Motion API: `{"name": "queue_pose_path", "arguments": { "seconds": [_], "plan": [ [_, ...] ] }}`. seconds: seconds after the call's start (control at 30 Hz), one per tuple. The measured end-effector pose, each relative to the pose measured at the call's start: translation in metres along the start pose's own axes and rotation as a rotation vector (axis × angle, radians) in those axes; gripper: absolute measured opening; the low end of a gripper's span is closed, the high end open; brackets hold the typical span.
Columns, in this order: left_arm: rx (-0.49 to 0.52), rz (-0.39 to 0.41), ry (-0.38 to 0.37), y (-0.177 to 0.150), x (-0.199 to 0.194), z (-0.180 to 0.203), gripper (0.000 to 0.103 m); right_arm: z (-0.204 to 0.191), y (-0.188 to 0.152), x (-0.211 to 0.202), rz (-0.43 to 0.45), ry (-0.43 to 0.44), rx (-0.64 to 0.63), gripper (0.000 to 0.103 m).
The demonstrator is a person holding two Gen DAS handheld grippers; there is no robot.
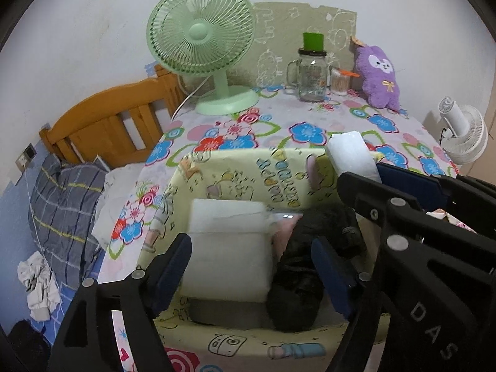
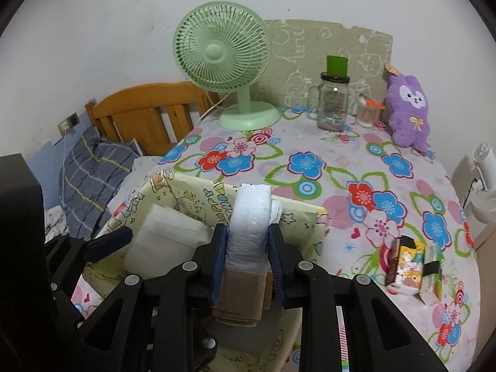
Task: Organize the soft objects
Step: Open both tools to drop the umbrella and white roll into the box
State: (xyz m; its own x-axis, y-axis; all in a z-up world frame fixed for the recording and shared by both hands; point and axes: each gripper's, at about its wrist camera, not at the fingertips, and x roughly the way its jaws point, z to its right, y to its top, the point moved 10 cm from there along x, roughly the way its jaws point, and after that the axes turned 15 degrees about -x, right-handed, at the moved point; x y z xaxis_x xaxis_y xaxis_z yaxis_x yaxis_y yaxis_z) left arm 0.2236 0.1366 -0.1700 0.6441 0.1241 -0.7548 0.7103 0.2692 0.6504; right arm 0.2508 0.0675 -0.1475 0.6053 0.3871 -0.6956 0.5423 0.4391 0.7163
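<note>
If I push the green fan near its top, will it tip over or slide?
Probably it would tip rather than slide: the fan carries a big head on a thin neck. Its wide round base helps somewhat. It stands on a cloth, which may bunch.

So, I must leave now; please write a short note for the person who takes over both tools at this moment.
Left tool: open, holding nothing, above the yellow fabric box.
Right tool: shut on a white plastic-wrapped pack, held over the box's far edge.
In the box: a white soft pack on the left, a black bundle beside it.
Still out: the purple plush toy at the far side of the table, and small cartons on the right.
Left to do: put the held pack in the box, then probably the plush toy.
</note>
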Motion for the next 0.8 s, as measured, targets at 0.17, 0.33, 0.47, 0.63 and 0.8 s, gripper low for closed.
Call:
{"name": "queue_pose_path", "arguments": {
  "seconds": [0.17, 0.33, 0.47, 0.63, 0.8],
  "plan": [
    [-0.021, -0.025, 0.011, -0.005, 0.005, -0.008, 0.086, -0.009, -0.003, 0.01, -0.017, 0.032, -0.007, 0.03],
    [-0.037, -0.037, 0.013, -0.007, 0.007, -0.011, 0.088, -0.015, -0.006, 0.013, -0.035, 0.031, -0.037, 0.039],
    [-0.04, -0.031, 0.013, -0.007, 0.004, -0.01, 0.093, -0.013, -0.008, 0.01, -0.037, 0.028, -0.024, 0.056],
    [-0.038, -0.017, 0.001, -0.005, -0.002, -0.004, 0.095, -0.008, -0.01, 0.002, -0.03, 0.002, -0.034, 0.059],
    [-0.042, 0.006, -0.02, -0.003, -0.013, 0.003, 0.1, 0.001, -0.01, -0.011, -0.012, -0.028, -0.029, 0.072]
  ]
}}
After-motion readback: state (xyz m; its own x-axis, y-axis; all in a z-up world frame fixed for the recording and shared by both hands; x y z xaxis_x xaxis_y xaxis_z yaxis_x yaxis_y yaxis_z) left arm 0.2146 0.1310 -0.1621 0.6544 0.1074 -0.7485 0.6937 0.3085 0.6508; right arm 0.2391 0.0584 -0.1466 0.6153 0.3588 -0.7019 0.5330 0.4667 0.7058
